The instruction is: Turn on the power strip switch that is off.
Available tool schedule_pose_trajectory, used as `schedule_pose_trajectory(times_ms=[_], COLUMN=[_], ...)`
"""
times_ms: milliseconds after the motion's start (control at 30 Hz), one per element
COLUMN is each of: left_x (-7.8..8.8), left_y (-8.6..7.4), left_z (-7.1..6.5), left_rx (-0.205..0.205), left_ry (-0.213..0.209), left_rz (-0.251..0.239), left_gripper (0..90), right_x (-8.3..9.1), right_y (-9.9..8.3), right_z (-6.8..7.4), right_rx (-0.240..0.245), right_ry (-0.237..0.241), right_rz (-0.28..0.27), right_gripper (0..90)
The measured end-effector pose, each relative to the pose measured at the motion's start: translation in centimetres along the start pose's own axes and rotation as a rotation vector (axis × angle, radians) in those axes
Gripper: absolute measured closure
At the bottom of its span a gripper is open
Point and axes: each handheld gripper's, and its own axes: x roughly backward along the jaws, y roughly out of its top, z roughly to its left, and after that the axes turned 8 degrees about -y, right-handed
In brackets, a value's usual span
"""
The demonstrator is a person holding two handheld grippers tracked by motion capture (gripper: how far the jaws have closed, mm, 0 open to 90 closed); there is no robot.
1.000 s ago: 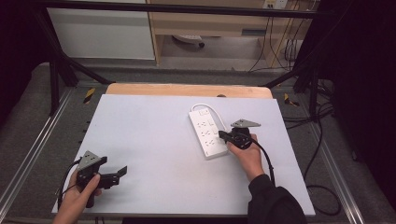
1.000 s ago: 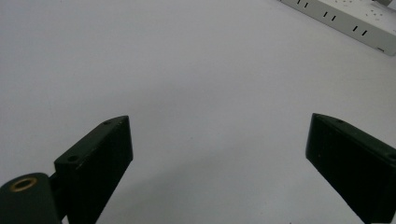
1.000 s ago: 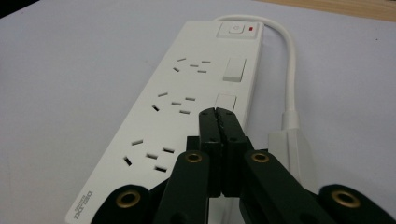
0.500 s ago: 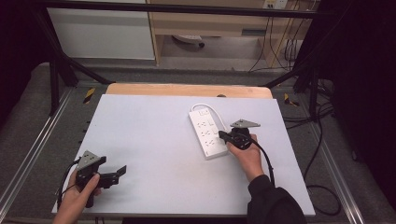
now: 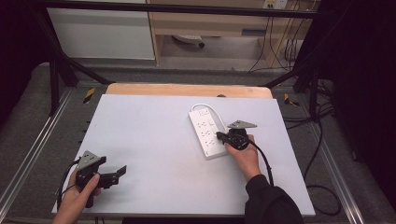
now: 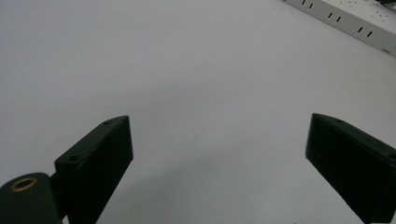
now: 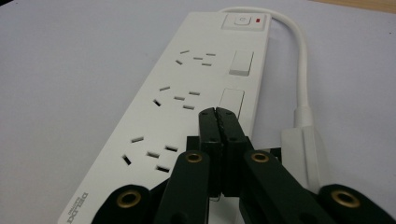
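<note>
Spanning the frame, one white tabletop carries one power strip right of centre. Two grippers: right gripper, jaws fully closed and empty, over the strip; left gripper, lower left, jaws wide apart, empty.

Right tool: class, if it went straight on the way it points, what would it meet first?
The right tool, shut, hovers over the power strip; straight ahead it would probably meet the strip's small switch first, though depth is unclear.

The white power strip bears small grey lettering at its near end, too blurred to read.
</note>
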Motion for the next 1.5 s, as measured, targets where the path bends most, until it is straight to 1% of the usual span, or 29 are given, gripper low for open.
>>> schedule_pose_trajectory(times_ms=[100,333,433,500,567,633,800,1067,1267,1500], left_x=[-0.03,0.00,-0.01,-0.02,-0.01,-0.01,-0.01,-0.01,-0.01,0.00], left_y=[0.00,-0.01,-0.01,-0.01,-0.01,-0.01,-0.01,-0.01,-0.01,-0.01], left_z=[0.00,0.01,-0.01,-0.02,-0.02,0.00,0.00,0.02,0.02,0.01], left_rx=[-0.002,0.000,0.000,-0.001,-0.001,0.000,-0.001,0.000,0.000,0.000], left_ry=[0.001,0.000,0.000,0.000,-0.001,0.000,-0.001,0.000,0.000,0.000], left_rz=[0.004,0.001,0.002,0.002,0.003,0.002,0.002,0.002,0.002,0.002], left_gripper=[7.7,7.7,7.7,7.7,7.7,7.7,7.7,7.7,7.7,7.7], right_x=[0.01,-0.03,-0.08,-0.21,-0.27,-0.33,-0.47,-0.48,-0.35,-0.24], right_y=[-0.06,-0.17,-0.22,-0.31,-0.37,-0.38,-0.32,-0.27,-0.15,0.05], right_z=[0.06,-0.04,-0.06,-0.07,-0.13,-0.20,-0.19,-0.22,-0.29,-0.32], right_rx=[0.000,-0.020,-0.020,-0.013,-0.019,-0.035,-0.040,-0.032,-0.036,-0.027], right_ry=[0.000,0.009,0.009,0.002,0.004,0.006,0.009,0.008,0.009,0.011], right_rz=[-0.002,-0.006,-0.011,-0.004,-0.010,-0.011,-0.012,-0.012,-0.014,-0.016], right_gripper=[90.0,90.0,90.0,90.0,90.0,90.0,90.0,90.0,90.0,90.0])
